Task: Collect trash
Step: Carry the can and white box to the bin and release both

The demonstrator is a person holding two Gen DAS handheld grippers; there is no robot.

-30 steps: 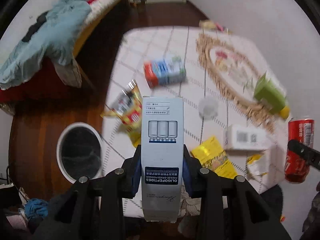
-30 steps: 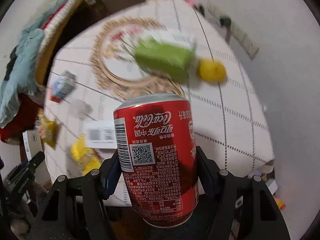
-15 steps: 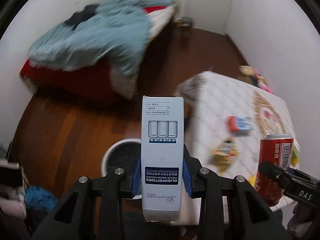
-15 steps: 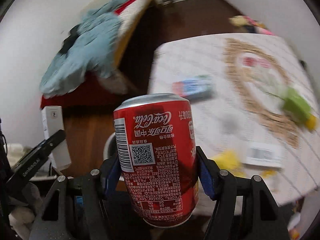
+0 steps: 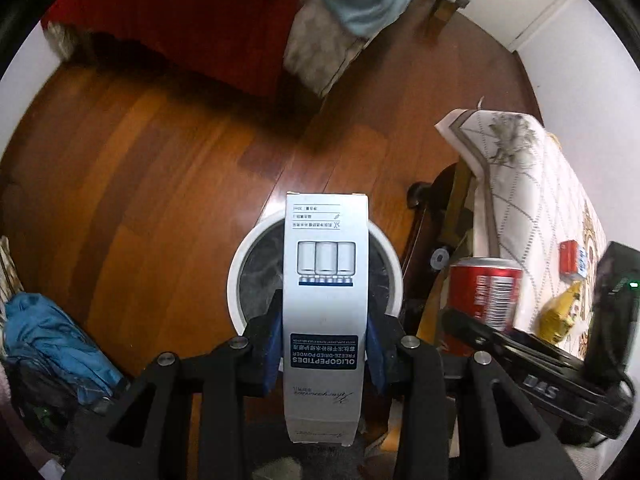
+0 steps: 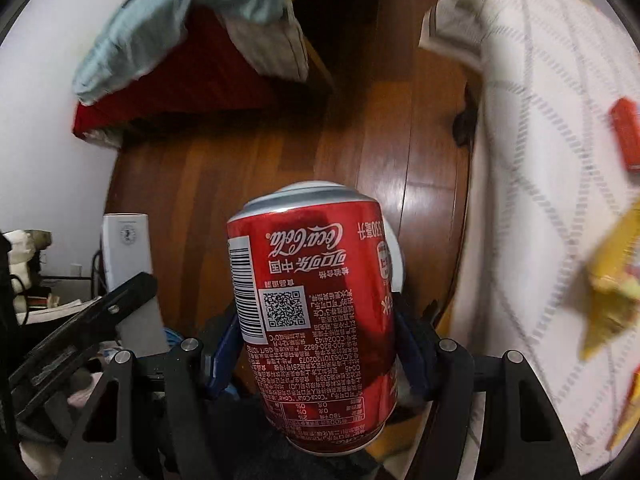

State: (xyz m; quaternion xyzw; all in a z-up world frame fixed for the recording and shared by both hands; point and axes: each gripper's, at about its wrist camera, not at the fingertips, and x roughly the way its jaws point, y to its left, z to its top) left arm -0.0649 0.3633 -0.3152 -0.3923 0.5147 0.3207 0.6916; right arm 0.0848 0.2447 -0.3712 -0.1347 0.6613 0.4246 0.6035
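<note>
My left gripper (image 5: 323, 344) is shut on a tall white carton (image 5: 325, 280) with a dark blue label, held upright over a round white waste bin (image 5: 394, 268) with a dark liner on the wooden floor. My right gripper (image 6: 320, 344) is shut on a red cola can (image 6: 316, 304); only a sliver of the bin's white rim (image 6: 394, 246) shows behind the can. In the left wrist view the can (image 5: 482, 292) and the right gripper's black finger (image 5: 500, 340) sit just right of the bin. The carton (image 6: 126, 248) appears at the left of the right wrist view.
A table with a white quilted cloth (image 5: 532, 208) stands right of the bin, carrying a red-and-blue box (image 5: 574, 260) and a yellow wrapper (image 5: 560, 312). A bed with a light blue blanket (image 6: 180, 12) lies beyond. Blue fabric (image 5: 44, 328) is piled at the left on the floor (image 5: 160, 160).
Both grippers swung left off the table with their loads and dropped lower. The view went from the tabletop litter to the floor, and the bin now lies directly under the carton.
</note>
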